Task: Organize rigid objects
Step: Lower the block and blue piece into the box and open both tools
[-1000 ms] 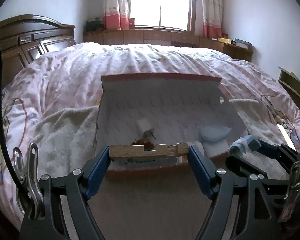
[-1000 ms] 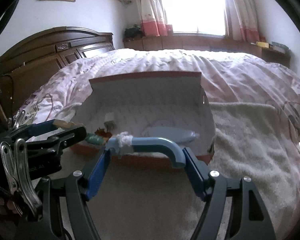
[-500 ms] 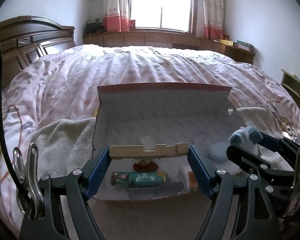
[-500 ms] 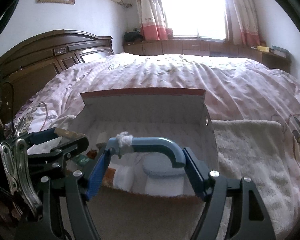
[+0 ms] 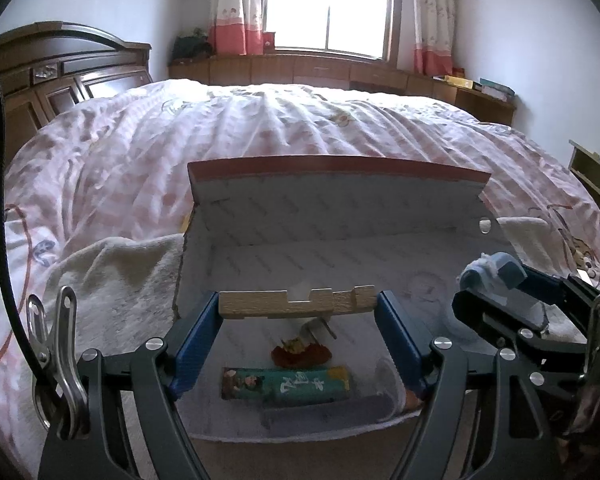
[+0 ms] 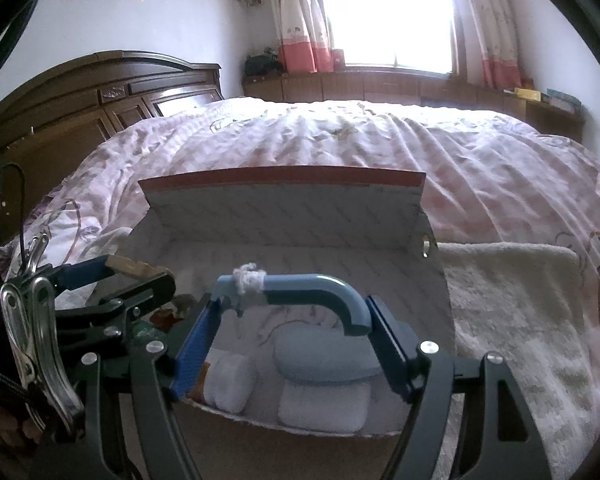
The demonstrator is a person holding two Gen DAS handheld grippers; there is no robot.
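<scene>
The left gripper is clamped on a notched wooden block, which spans the wide gap between its two blue pads end to end, lying level with the notches on its upper edge. The right gripper is likewise clamped on a blue curved handle piece, a bar with a hooked bend at its right end and a wad of white thread wrapped near its left end; each end presses against a blue pad, so the jaws stand wide but are filled.

Both grippers hang over the near part of an open box with a white patterned inside and a red-edged lid standing upright at the far side. Directly below the wooden block, on the box floor, lie a small red and yellow object, and nearer the gripper a green tube with printed characters, lying crosswise. Just beyond the block a small white item shows, partly hidden by it. Under the right gripper, inside the same box, sit a blue-grey oval object resting on a white pad, with a white roll just to their left.

The box rests on a cream fleecy towel spread to either side of the grippers, over a pink patterned quilt. A dark wooden headboard stands far off to the left, and a bright window with pink-hemmed curtains lies straight ahead.
</scene>
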